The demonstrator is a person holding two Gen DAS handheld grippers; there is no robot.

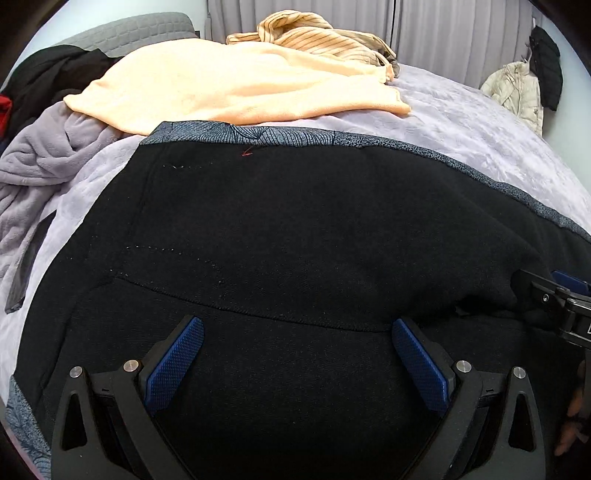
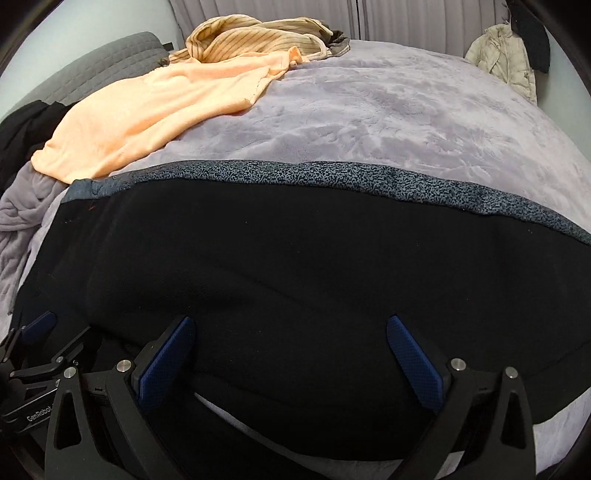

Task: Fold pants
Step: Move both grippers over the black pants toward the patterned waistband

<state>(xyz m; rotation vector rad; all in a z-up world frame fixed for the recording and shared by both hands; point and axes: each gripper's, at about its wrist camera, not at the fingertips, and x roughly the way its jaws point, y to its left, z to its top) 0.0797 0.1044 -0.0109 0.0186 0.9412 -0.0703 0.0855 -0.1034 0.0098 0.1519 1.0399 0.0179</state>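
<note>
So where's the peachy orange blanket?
In both views the peach blanket lies on the far left of the bed, beyond the black pants and just before the striped garment.

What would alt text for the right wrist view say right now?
The open right gripper hovers over black pants spread on a lavender blanket, their speckled grey trim along the far edge. A peach garment and striped tan garment lie beyond.

Pants [image 1: 295, 229]: black, spread flat on lilac blanket [image 1: 461, 125], patterned grey band along far edge.
Left gripper [image 1: 297, 360]: over near part of pants, blue pads wide apart, nothing between.
Right gripper [image 1: 561, 299]: partly visible at right edge, state unclear.
Peach cloth [image 1: 221, 88]: beyond pants, touching far band.
Striped garment [image 1: 314, 37]: behind peach cloth.
</note>
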